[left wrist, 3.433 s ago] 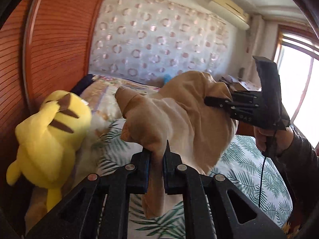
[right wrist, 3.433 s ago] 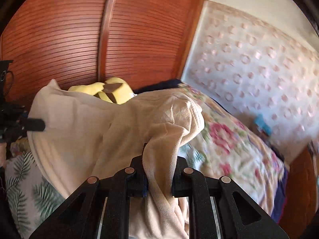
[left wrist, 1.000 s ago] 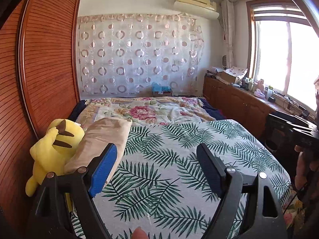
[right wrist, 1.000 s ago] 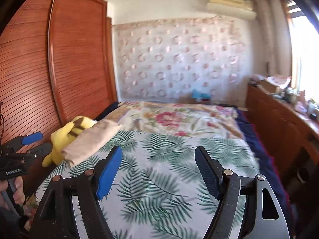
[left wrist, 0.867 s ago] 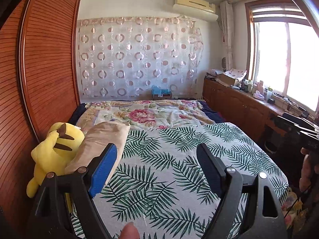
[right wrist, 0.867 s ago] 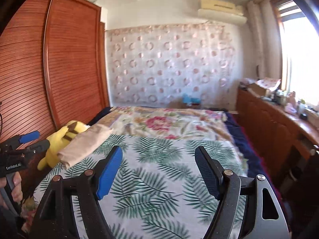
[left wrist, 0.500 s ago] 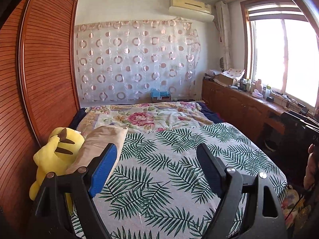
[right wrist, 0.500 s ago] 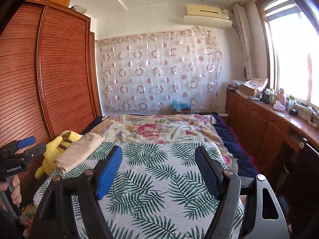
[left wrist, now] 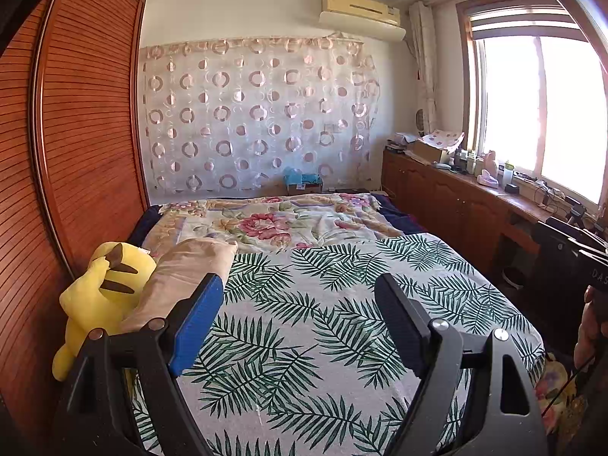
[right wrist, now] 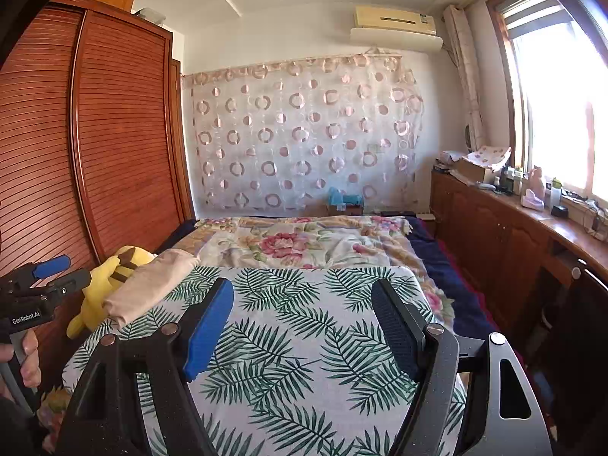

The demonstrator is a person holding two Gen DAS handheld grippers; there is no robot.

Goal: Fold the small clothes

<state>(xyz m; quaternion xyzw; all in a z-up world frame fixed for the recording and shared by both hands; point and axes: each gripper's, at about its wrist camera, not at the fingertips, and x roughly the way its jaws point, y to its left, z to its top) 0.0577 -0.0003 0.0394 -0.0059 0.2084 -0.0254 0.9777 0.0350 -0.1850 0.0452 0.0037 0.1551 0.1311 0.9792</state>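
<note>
Left gripper and right gripper: both spread wide, nothing held. Folded beige garment: laid against yellow plush toy on leaf-print bedspread.

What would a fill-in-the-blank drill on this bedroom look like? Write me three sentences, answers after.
1. The folded beige garment rests against a plush toy whose colour is ____.
2. The left tool and the right tool both have their jaws ____, gripping nothing.
3. The bed cover under both tools is printed with green ____ leaves.

Missing words: yellow; open; palm
</note>
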